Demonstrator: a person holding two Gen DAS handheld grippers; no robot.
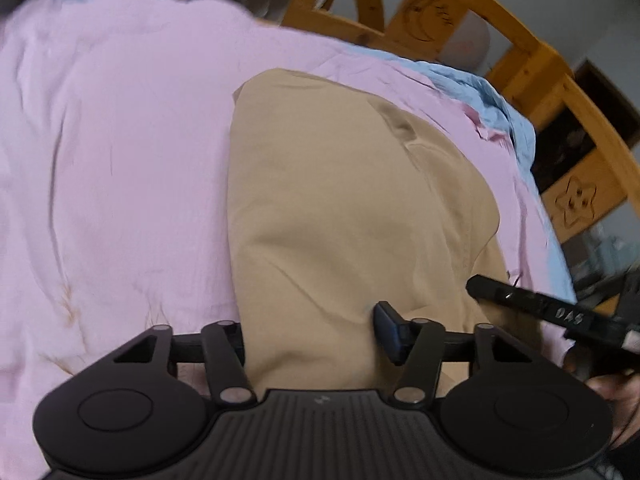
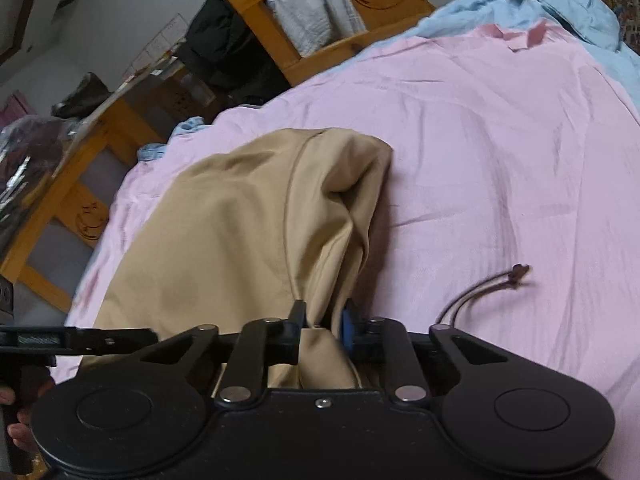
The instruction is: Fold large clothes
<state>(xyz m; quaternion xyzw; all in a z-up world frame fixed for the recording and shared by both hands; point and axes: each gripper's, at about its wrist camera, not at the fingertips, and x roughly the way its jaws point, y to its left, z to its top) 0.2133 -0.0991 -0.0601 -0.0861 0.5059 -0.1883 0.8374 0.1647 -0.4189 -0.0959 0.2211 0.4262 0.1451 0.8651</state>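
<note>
A tan garment [image 1: 340, 200], which looks like folded trousers, lies on a pink sheet [image 1: 120, 160]. In the left wrist view its near end fills the gap of my left gripper [image 1: 310, 320]. The blue-padded right finger [image 1: 388, 332] presses into the cloth, and the cloth covers the left fingertip. In the right wrist view the same tan garment [image 2: 240, 220] rises in a bunch into my right gripper [image 2: 322, 316], whose narrow jaws pinch a fold. The right gripper [image 1: 532, 308] also shows at the right edge of the left view. A hand holds the left gripper [image 2: 80, 336] at the left of the right view.
A wooden bed rail [image 1: 540, 60] carved with moons and stars runs round the far side. A blue sheet [image 2: 540, 8] lies bunched at the head. A dark cord [image 2: 480, 292] lies on the pink sheet [image 2: 480, 140]. Grey cloth [image 2: 316, 12] and dark clothes [image 2: 224, 52] hang beyond the rail.
</note>
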